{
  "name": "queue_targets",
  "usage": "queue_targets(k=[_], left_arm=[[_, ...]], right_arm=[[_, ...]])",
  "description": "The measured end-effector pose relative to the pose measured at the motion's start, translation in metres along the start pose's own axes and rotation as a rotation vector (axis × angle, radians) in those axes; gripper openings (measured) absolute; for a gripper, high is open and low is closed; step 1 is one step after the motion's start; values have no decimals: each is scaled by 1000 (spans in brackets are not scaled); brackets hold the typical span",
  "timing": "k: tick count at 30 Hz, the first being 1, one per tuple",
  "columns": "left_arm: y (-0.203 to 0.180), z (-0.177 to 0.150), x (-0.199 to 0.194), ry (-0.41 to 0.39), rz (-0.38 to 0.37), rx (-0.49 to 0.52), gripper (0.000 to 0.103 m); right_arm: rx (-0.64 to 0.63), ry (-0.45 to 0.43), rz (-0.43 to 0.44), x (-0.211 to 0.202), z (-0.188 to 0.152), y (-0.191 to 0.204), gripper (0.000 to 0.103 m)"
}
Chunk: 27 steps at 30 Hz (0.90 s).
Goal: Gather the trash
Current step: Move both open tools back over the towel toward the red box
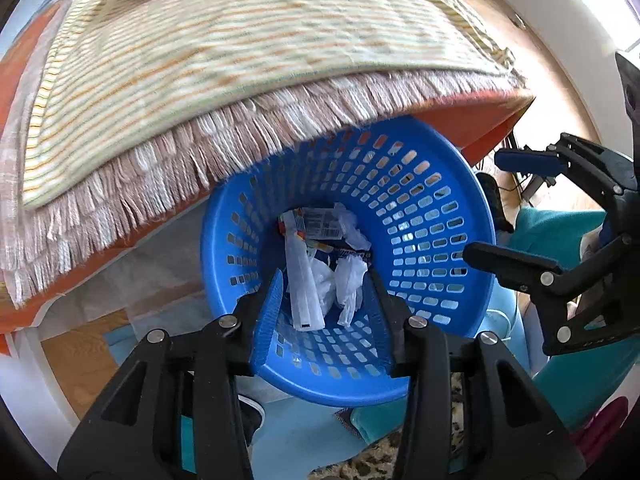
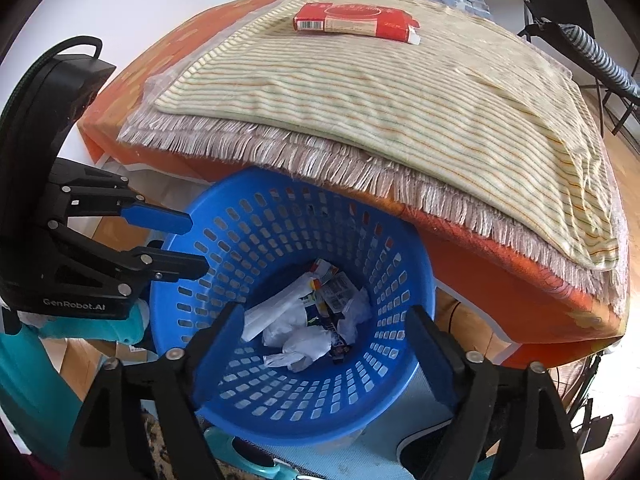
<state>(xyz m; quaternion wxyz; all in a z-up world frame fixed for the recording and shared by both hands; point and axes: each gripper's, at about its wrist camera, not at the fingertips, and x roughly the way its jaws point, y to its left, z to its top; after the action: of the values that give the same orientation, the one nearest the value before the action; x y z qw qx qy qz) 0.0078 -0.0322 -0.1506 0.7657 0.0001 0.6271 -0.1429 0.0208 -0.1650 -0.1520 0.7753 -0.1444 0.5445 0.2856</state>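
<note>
Left gripper [image 1: 326, 300]: jaws spread, nothing between them
Right gripper [image 2: 328, 344]: jaws spread wide, holding nothing
Trash [image 2: 304, 320]: crumpled wrappers in blue basket [image 2: 416, 280]
Hidden: basket's far rim under fringed cloth [image 2: 360, 168]
Red box [image 2: 352, 20]: on table, cut off in left view

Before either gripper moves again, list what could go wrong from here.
1. The blue basket sits partly under the fringed cloth; lifting a gripper carelessly could snag the fringe.
2. The red box lies far back on the striped cloth, so the reach is long.
3. The left gripper and right gripper, both open, hang close together and might collide.
</note>
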Motion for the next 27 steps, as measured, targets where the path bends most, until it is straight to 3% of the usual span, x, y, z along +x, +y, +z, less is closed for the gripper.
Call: queue_targets(k=[11,14,17,27], left_arm=[[24,34,-37,-96,14,-34,42],[34,52,-52,-139,13,-50,44],[45,74,-66,-192,39,-50,53],[84,152,-84,-296,54,-115,53]], right_arm=[[51,-20,-22,-14,27,-14,87],[77,-35,-29,-22,41,-20,88],[80,-66,-36,-31,56,-25,88],[3,-163,-145,-53,103,-31,88]])
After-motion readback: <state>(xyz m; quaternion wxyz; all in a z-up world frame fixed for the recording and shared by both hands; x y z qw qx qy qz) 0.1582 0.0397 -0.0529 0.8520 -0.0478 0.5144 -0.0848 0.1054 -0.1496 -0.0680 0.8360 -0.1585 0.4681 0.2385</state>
